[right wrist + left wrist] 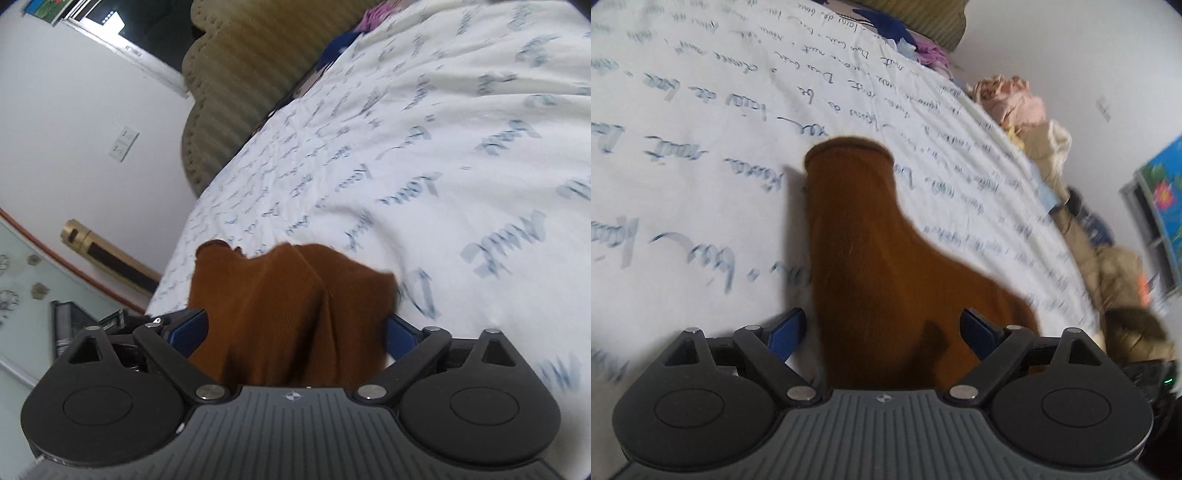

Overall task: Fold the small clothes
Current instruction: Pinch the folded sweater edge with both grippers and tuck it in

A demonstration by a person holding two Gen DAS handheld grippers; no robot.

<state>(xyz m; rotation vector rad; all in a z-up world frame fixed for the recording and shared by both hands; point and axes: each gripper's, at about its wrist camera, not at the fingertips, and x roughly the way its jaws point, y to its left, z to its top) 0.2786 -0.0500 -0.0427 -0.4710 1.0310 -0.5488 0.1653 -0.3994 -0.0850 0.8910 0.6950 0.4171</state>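
- White bedsheet (701,110) with blue handwriting print under everything, clothes pile (1015,99) out at 2 o'clock.
- My left gripper (882,332) is spread wide, brown sock (857,229) running between its fingers toward 12.
- Right gripper (295,332) looks spread too, sock (288,295) bunched between its fingers.

Left gripper (882,334) and right gripper (295,332): ribbed grey housing with a small compass-like emblem at centre, black round-capped linkage arms on silver pivot pins, blue-padded fingers (786,332).
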